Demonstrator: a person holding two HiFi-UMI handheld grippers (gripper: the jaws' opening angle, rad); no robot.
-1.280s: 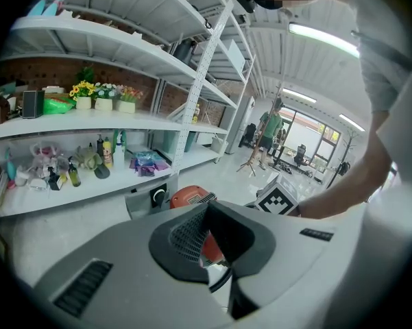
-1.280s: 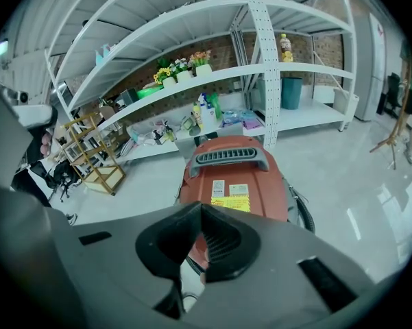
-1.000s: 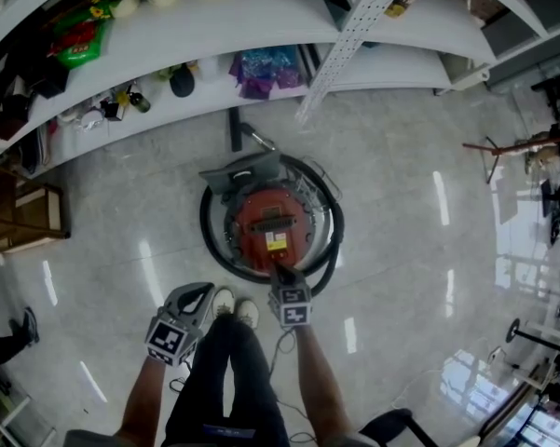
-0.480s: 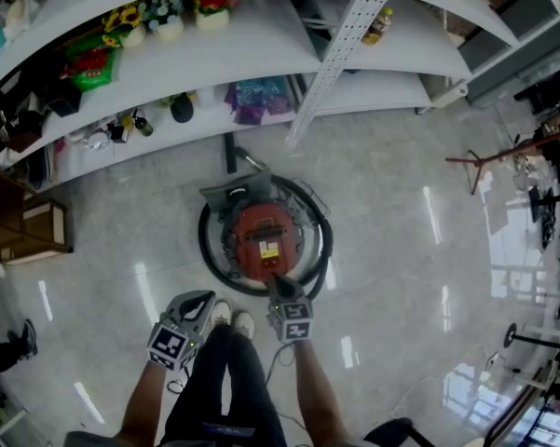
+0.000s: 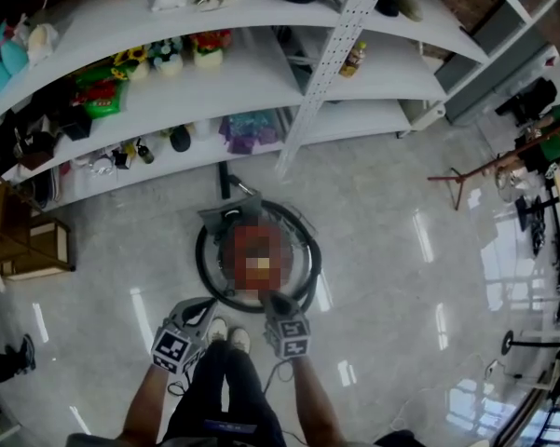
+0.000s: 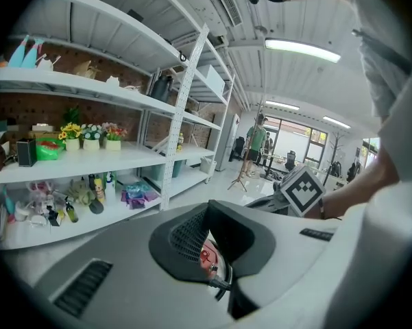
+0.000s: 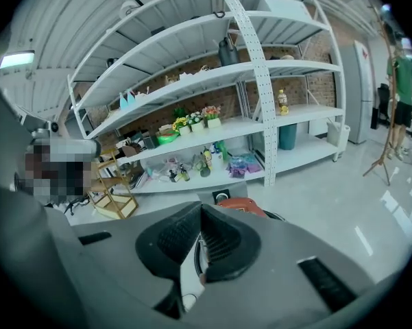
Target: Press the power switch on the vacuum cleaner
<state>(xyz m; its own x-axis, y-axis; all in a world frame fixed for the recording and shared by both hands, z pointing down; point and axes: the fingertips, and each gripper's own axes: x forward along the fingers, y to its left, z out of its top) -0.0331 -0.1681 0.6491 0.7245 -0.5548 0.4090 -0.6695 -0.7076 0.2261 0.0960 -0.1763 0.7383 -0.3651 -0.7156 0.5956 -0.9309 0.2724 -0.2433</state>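
The vacuum cleaner (image 5: 257,250) stands on the floor in front of my feet, a round red-topped body ringed by a black hose (image 5: 203,250); a mosaic patch covers its top, so the switch is hidden. My right gripper (image 5: 273,298) is shut, empty, and points at the vacuum's near edge, just short of the red top. The right gripper view shows the red top (image 7: 240,205) just beyond the shut jaws. My left gripper (image 5: 203,305) hangs shut over the floor, left of my shoes and clear of the hose. A sliver of red vacuum (image 6: 207,254) shows through its jaws.
White shelving (image 5: 214,82) with bottles, flowers and bags runs behind the vacuum; an upright post (image 5: 328,73) stands just beyond it. A wooden rack (image 5: 23,240) sits at the left, a coat stand (image 5: 466,177) at the right. Glossy tiled floor (image 5: 391,268) surrounds the vacuum.
The right gripper's tip has drawn back from over the red top to the vacuum's near edge. The head view has lifted, showing more shelves. The left gripper has hardly moved.
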